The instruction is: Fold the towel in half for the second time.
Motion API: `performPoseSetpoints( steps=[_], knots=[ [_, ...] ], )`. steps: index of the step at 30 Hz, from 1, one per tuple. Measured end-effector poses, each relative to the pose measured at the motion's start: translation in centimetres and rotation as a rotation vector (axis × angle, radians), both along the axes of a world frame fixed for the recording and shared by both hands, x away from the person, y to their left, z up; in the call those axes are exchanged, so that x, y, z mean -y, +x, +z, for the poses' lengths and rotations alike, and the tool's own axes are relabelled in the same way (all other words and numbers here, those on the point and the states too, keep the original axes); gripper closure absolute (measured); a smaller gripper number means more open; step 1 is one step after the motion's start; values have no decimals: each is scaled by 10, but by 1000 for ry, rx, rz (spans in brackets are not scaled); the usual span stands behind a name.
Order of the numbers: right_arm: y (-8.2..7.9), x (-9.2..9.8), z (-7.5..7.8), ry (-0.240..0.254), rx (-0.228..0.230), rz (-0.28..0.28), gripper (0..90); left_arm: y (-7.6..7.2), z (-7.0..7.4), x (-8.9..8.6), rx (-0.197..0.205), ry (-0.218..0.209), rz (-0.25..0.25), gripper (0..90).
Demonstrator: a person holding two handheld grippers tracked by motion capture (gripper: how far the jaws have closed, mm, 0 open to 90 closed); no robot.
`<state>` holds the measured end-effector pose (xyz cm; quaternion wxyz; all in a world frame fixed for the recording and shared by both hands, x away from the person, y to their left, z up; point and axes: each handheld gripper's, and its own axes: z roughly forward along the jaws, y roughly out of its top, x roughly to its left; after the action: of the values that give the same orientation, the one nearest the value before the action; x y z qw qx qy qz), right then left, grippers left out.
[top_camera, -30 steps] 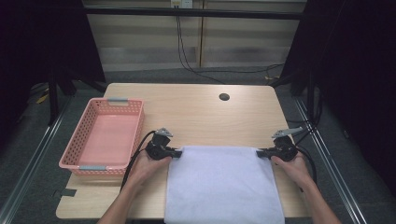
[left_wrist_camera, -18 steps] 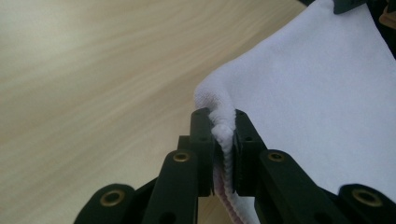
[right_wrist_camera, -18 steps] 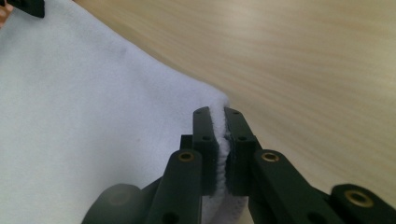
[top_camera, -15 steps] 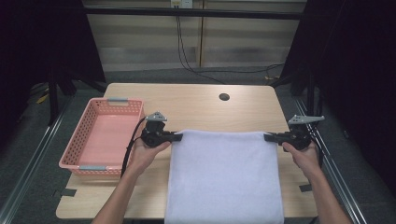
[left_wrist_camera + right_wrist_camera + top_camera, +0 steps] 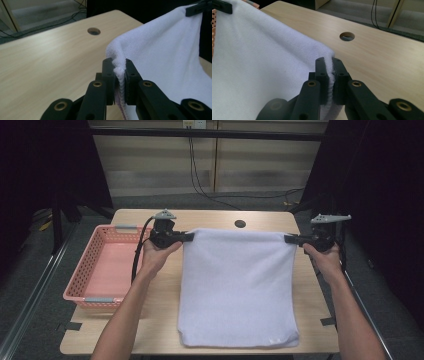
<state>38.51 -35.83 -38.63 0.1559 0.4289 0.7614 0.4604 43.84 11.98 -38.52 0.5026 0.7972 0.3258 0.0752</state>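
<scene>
A white towel hangs stretched between both grippers above the wooden table, and its lower edge lies near the table's front. My left gripper is shut on the towel's upper left corner. In the left gripper view the black jaws pinch the folded towel edge at the left gripper. My right gripper is shut on the upper right corner. The right gripper view shows the right gripper clamped on the towel hem.
A pink plastic basket stands at the table's left, beside my left forearm. A round cable hole lies in the tabletop behind the towel. Metal rails run along both sides of the table.
Both grippers have risen and moved away from me, lifting the towel's far edge off the table. The towel now hangs taut between them.
</scene>
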Motion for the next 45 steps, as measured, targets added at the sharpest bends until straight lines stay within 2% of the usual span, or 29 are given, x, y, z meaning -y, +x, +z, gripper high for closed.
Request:
performPoseSetpoints(
  steps=[3, 5, 9, 10, 11, 12, 13, 14, 15, 17, 18, 19, 20, 21, 22, 24, 25, 26, 27, 28, 29, 31, 32, 34, 35, 36, 41, 43, 45],
  knots=[
    [15, 3, 5, 25, 14, -25, 858, 9, 4, 1, 17, -12, 20, 824],
    [21, 3, 9, 39, 26, -37, 858, 10, 6, 1, 26, -22, 19, 823],
    [17, 3, 13, 66, 46, -27, 858, 4, 7, -1, 36, -24, 9, 823],
    [8, 1, 15, 51, 60, -5, 858, -6, 7, -2, 46, -10, -4, 822],
    [2, 0, 15, 45, 68, 7, 858, -11, 7, -3, 49, -17, -18, 822],
    [2, 0, 15, 45, 68, 7, 858, -11, 7, -3, 49, -17, -18, 822],
    [-13, 1, 16, 55, 74, 24, 858, -26, 6, -5, 54, -27, -31, 822],
    [-13, 1, 16, 55, 74, 24, 858, -26, 6, -5, 54, -27, -31, 821],
    [-29, 2, 15, 63, 86, 41, 858, -40, 4, -6, 66, -20, -46, 821],
    [-44, 3, 12, 57, 84, 54, 857, -54, 1, -8, 74, -25, -58, 821],
    [-52, 3, 10, 57, 84, 61, 857, -54, 1, -8, 74, -25, -58, 820],
    [-59, 2, 8, 46, 82, 75, 858, -67, -1, -11, 70, -30, -72, 820],
    [-59, 2, 8, 46, 82, 75, 858, -67, -1, -11, 70, -30, -72, 820],
    [-76, 1, 4, 41, 80, 97, 857, -82, -5, -12, 75, -5, -94, 819],
    [-76, 1, 4, 41, 80, 97, 857, -82, -5, -12, 75, -5, -94, 819],
    [-92, -1, -2, 27, 72, 121, 857, -97, -12, -15, 62, -22, -116, 818],
    [-107, -3, -10, 18, 57, 140, 856, -104, -18, -15, 57, -1, -119, 817],
    [-107, -3, -10, 18, 57, 140, 856, -110, -24, -16, 59, 18, -126, 817],
    [-119, -5, -20, 9, 31, 164, 855, -115, -30, -17, 46, 14, -135, 816],
    [-119, -5, -20, 9, 31, 164, 855, -120, -36, -18, 26, 12, -144, 816],
    [-133, -8, -30, -8, 12, 181, 853, -130, -47, -19, 3, 40, -163, 810],
    [-146, -11, -40, -16, -5, 189, 850, -140, -57, -22, -19, 29, -174, 805],
    [-146, -11, -40, -16, -5, 189, 850, -140, -57, -22, -19, 29, -174, 803],
    [-163, -13, -54, -46, -43, 209, 833, -148, -66, -23, -40, 63, -182, 793],
    [-167, -13, -59, -48, -59, 217, 827, -156, -75, -23, -64, 98, -200, 791],
    [-170, -13, -63, -54, -71, 222, 812, -160, -78, -23, -65, 118, -207, 779],
    [-182, -14, -77, -77, -131, 257, 747, -174, -85, -28, -96, 134, -245, 746],
    [-187, -14, -80, -68, -145, 269, 730, -186, -87, -31, -100, 156, -268, 739],
    [-192, -16, -80, -76, -154, 278, 694, -193, -88, -35, -114, 147, -277, 711]
  ],
)
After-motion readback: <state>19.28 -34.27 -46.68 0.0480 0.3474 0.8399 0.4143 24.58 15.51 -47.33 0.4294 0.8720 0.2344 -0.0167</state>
